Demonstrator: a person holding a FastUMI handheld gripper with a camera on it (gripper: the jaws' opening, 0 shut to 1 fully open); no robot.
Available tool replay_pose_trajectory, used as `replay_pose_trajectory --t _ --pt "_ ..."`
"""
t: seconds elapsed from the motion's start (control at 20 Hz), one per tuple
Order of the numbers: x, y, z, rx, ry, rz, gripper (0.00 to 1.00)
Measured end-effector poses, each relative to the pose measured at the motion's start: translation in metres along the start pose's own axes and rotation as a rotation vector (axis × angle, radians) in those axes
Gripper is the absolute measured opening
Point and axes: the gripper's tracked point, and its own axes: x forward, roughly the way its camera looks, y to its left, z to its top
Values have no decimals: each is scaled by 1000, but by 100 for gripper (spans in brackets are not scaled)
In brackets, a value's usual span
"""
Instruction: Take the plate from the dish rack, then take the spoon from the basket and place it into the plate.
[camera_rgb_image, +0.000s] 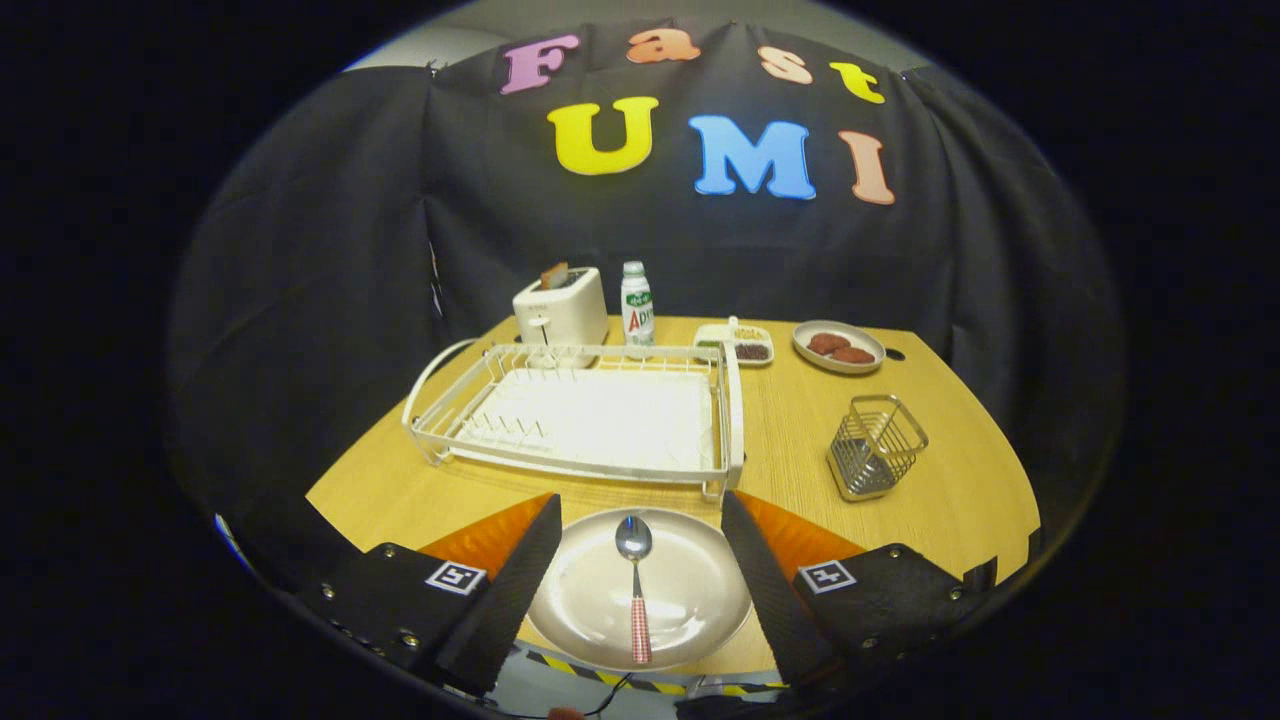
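The gripper (640, 540) is spread wide, its fingers (525, 580) holding nothing and hovering either side of the plate (690, 620). The spoon (635, 585) lies in the plate between them, bowl toward the dish rack (580, 415) just beyond. The wire basket (875, 445) stands to the right on the wooden surface (950, 500).
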Motion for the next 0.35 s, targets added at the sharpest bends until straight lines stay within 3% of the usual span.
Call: replay_pose_trajectory --t 0.2,0.35 --pt "-24 -13 87 -30 -250 -14 98" --pt "-42 -35 148 -60 -434 -81 98"
